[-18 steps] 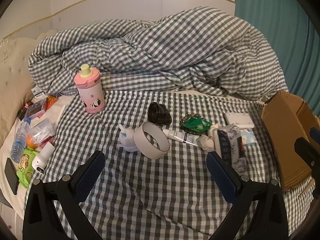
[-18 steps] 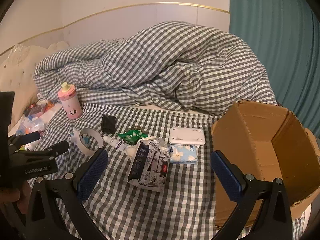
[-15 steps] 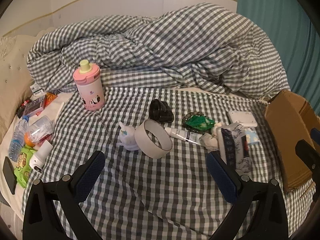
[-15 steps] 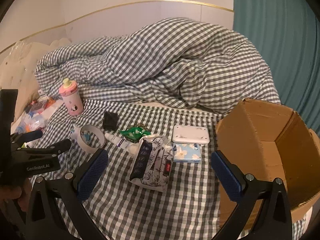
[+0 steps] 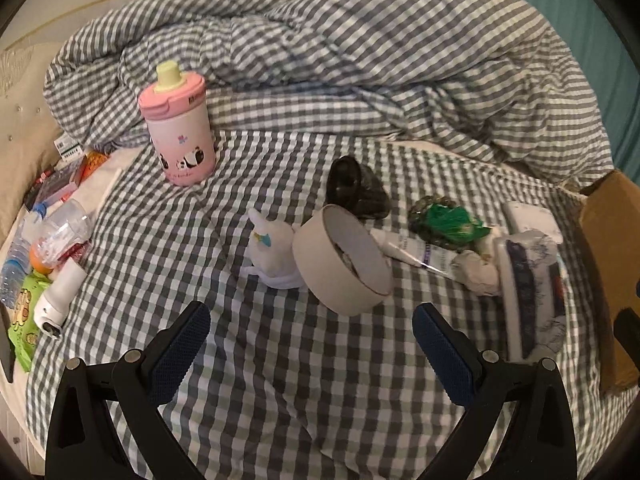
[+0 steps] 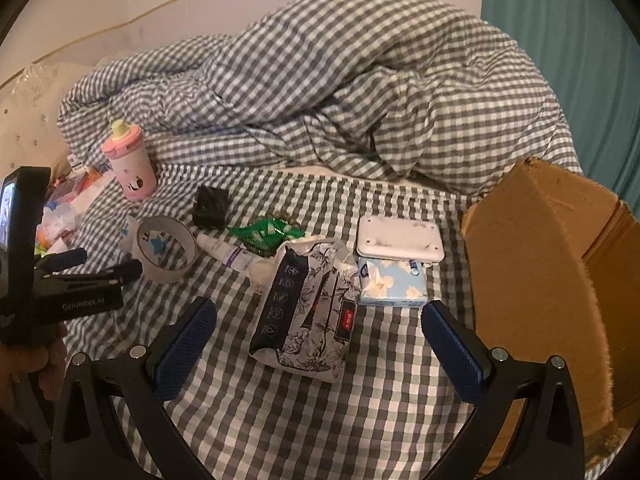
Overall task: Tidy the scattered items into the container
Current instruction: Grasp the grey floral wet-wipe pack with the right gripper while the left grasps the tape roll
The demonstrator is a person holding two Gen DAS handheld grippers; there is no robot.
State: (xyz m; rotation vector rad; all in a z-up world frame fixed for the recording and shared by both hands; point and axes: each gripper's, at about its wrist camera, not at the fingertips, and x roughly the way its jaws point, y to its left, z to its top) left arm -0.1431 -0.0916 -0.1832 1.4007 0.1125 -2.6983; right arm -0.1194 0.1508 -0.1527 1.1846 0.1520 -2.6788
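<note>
Left wrist view: left claw [image 5: 310,344] spread wide and empty, poised over a gingham bed sheet [image 5: 280,380], aimed at a roll of tape [image 5: 340,260] tipped on its side. Just behind the tape, touching it, a small white figurine [image 5: 272,254]; farther back a pink sippy bottle [image 5: 178,124] upright before a rumpled checked duvet [image 5: 360,48]. Right of the tape, a black object [image 5: 356,190], a white tube [image 5: 412,250], a green wrapper [image 5: 448,222] and a patterned tissue pack [image 5: 532,280] crowded together. Cardboard box [image 5: 608,240] at the right edge of the bed. Off the sheet at far left, a separate clutter of bottles and packets [image 5: 48,240]. Right wrist view: right claw [image 6: 318,350] likewise parted with nothing between its pads, poised directly over the tissue pack [image 6: 308,304]. Beside that pack, a blue flowered tissue packet [image 6: 394,282] with a flat white case [image 6: 400,238] touching its far side. Cardboard box [image 6: 560,280] just right of these, open side turned toward them, interior not visible enough to judge contents. Tape [image 6: 166,248], tube [image 6: 226,252], wrapper [image 6: 266,232], black object [image 6: 210,206] and pink bottle [image 6: 130,164] strung toward the left; left claw [image 6: 84,266] seen edge-on at far left, gripped by a hand [image 6: 36,364].
</note>
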